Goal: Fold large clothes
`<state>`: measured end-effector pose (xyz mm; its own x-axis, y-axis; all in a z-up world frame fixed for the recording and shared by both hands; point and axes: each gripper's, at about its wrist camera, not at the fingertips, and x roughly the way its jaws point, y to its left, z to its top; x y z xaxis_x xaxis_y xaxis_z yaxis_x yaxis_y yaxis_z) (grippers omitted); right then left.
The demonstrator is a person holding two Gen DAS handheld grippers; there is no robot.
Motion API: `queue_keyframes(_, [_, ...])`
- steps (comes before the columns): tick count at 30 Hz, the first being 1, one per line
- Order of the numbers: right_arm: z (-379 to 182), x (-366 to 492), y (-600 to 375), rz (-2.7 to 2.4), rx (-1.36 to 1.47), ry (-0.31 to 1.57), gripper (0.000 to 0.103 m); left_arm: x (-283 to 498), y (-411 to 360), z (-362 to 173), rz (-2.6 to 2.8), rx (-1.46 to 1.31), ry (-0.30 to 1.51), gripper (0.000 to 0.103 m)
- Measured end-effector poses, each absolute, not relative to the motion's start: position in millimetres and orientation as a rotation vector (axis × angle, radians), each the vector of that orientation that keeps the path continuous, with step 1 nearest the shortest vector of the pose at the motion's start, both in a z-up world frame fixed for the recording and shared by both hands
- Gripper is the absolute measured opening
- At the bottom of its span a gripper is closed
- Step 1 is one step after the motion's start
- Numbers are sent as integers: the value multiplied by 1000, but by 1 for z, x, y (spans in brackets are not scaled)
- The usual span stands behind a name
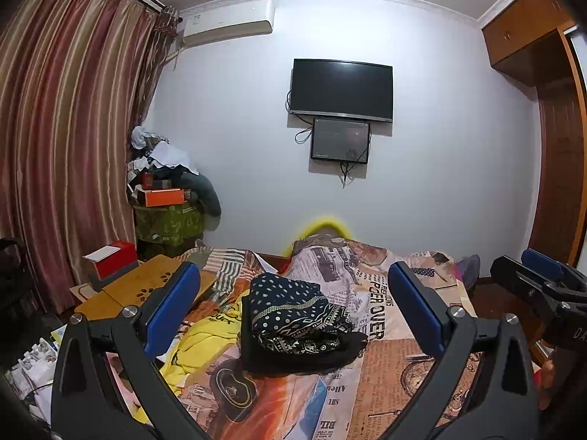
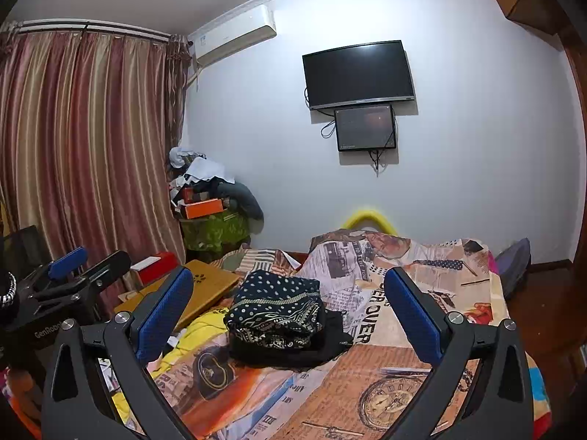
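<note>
Pale walls enclose a bedroom in which a black television [image 1: 341, 90] is mounted above a smaller dark screen [image 1: 340, 140], with an air conditioner [image 1: 229, 22] fixed near the ceiling and striped curtains [image 1: 69, 128] hung along the left side. A bed covered by a newspaper-print sheet [image 1: 396, 363] fills the lower part of both views. Near the middle of the bed a folded dark garment with white dots and a patterned border [image 1: 293, 308] is seen, stacked on a folded black garment [image 1: 304, 359]. A crumpled yellow garment [image 1: 198, 344] is spread just beside the stack, toward the bed's left edge, where a wooden lap table [image 1: 146, 286] is set with a red box [image 1: 117, 258] on it. The left gripper [image 1: 293, 300] is held above the near end of the bed with its blue-padded jaws spread wide — nothing is gripped. The right gripper [image 2: 290, 304] is held alongside, jaws likewise wide and empty; neither touches the clothes.
</note>
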<state>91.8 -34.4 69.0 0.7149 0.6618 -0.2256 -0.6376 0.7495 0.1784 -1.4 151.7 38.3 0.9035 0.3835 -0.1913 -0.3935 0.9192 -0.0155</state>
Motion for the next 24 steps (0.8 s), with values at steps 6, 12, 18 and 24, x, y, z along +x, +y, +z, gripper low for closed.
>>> queue_keyframes(6, [70,92,-33,718,76,287,103,2,147,37,393,-38,193,103])
queue_keyframes(12, [70,92,-34,722,76,292,103,3,143,35,386,-29,199,103])
queue_keyframes(18, [71,92,-34,721,75,290,103,6,142,36,376,-34,203,103])
queue_keyframes(24, [72,92,-36,721,76,287,103,7,142,37,353,-45,207,103])
